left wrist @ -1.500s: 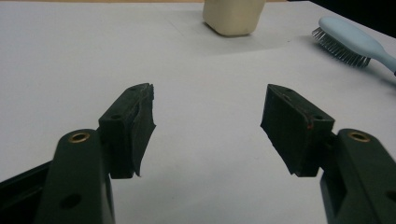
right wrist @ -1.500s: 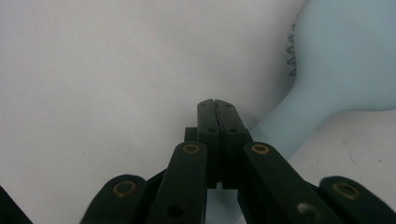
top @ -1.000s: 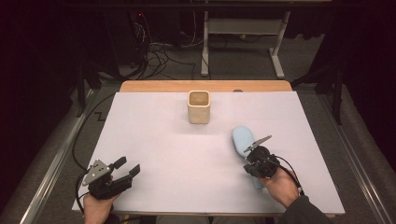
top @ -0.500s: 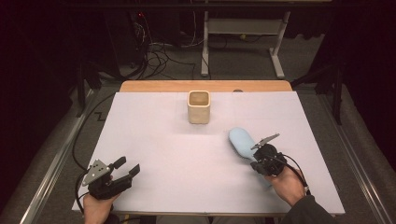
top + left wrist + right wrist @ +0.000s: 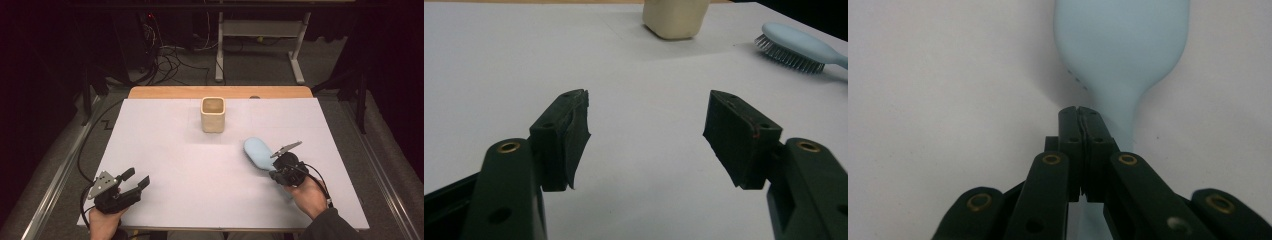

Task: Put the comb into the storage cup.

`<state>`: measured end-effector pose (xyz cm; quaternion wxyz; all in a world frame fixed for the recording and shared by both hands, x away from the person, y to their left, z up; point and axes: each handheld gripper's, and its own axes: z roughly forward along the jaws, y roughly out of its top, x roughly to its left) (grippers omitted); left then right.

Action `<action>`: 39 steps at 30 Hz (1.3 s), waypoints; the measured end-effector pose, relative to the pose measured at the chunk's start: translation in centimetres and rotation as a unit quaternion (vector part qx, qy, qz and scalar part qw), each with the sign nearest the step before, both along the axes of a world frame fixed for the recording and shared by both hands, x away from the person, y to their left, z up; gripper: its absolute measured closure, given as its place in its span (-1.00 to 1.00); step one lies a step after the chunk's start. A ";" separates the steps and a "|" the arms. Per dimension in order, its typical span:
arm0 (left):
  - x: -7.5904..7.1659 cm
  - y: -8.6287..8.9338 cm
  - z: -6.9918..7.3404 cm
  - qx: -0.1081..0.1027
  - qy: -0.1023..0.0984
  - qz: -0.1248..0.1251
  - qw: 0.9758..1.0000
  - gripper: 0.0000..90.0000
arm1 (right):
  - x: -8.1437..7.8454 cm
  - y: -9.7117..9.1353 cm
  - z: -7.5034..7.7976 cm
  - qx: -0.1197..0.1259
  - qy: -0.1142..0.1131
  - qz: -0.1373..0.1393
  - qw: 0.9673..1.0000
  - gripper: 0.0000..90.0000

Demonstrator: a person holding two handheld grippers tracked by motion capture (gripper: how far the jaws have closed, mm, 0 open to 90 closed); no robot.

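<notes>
The right gripper [image 5: 278, 166], held low over the table's [image 5: 165, 145] right side, has its jaws pressed together above the handle of a light blue brush [image 5: 257, 152], gripping nothing. The brush lies bristles down just ahead of it. The left gripper [image 5: 134, 181] rests at the near left corner, jaws apart and empty, with a beige cup [image 5: 213, 114] standing well beyond at the centre back.

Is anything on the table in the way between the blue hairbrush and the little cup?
Nothing visible is. The blue hairbrush lies bristles down by the right gripper, whose jaws are shut above its handle. Between it and the beige cup there is only bare white table.
</notes>
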<state>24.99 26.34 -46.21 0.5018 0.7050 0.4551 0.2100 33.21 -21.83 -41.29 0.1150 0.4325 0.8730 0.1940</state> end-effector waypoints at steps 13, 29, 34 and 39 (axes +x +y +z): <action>0.0 0.0 0.0 -0.001 0.000 0.001 1.000 -0.23 | 0.8 -0.3 0.5 -0.002 -0.011 -0.021 1.000 0.61; 0.0 0.0 0.0 -0.001 0.001 0.000 1.000 -0.23 | 2.3 0.2 -1.7 -0.033 0.017 -0.030 0.999 0.31; 0.1 0.1 0.0 -0.001 0.000 0.000 1.000 -0.23 | 2.7 0.6 -2.4 -0.036 0.026 -0.029 0.999 0.31; 0.0 0.0 0.0 -0.001 0.000 0.000 1.000 -0.23 | 2.9 0.6 -2.4 -0.034 0.029 -0.033 0.998 0.39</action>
